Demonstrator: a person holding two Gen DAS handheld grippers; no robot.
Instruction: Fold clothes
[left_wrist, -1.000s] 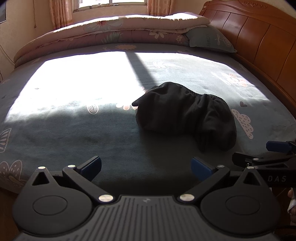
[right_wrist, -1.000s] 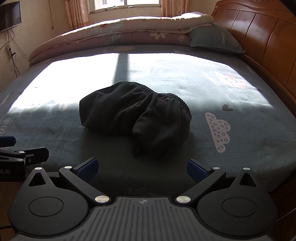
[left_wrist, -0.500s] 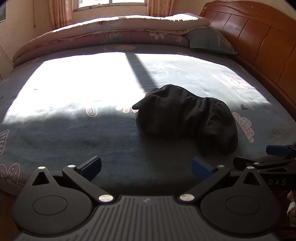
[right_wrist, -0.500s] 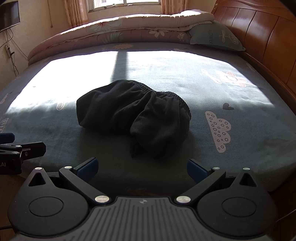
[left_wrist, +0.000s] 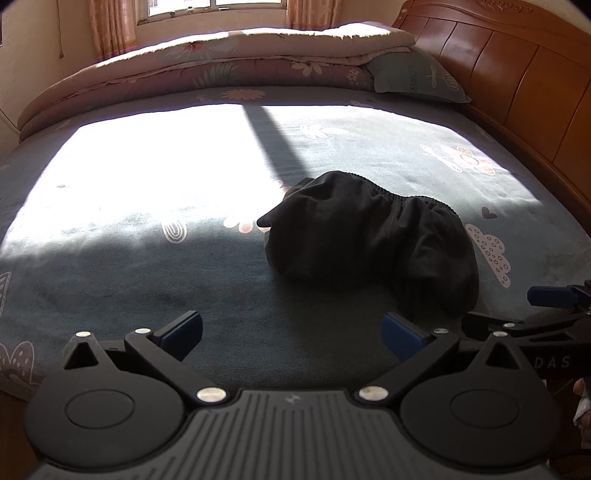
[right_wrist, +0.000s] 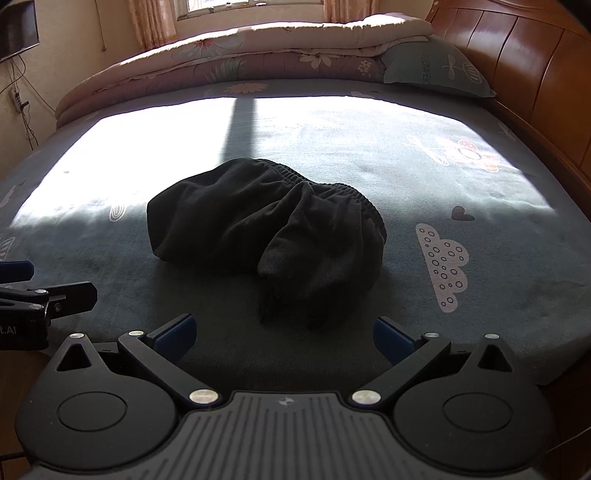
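A crumpled black garment (left_wrist: 369, 236) (right_wrist: 266, 232) with an elastic waistband lies bunched on the grey-blue bed sheet (left_wrist: 147, 273) (right_wrist: 480, 184). My left gripper (left_wrist: 291, 332) hovers open over the bed's near edge, short of the garment and to its left, with nothing between its blue pads. My right gripper (right_wrist: 282, 334) is also open and empty, just in front of the garment's nearest fold. Each gripper shows at the edge of the other's view: the right one (left_wrist: 546, 310) and the left one (right_wrist: 37, 291).
A folded floral quilt (left_wrist: 221, 62) and a pillow (left_wrist: 417, 77) lie at the far side of the bed. A wooden headboard (left_wrist: 517, 81) runs along the right. Bright sunlight covers the far half of the sheet. A wall-mounted screen (right_wrist: 16, 31) is at the left.
Both grippers have crept slightly forward toward the garment, which now sits a little nearer in both views. The garment itself has not moved.
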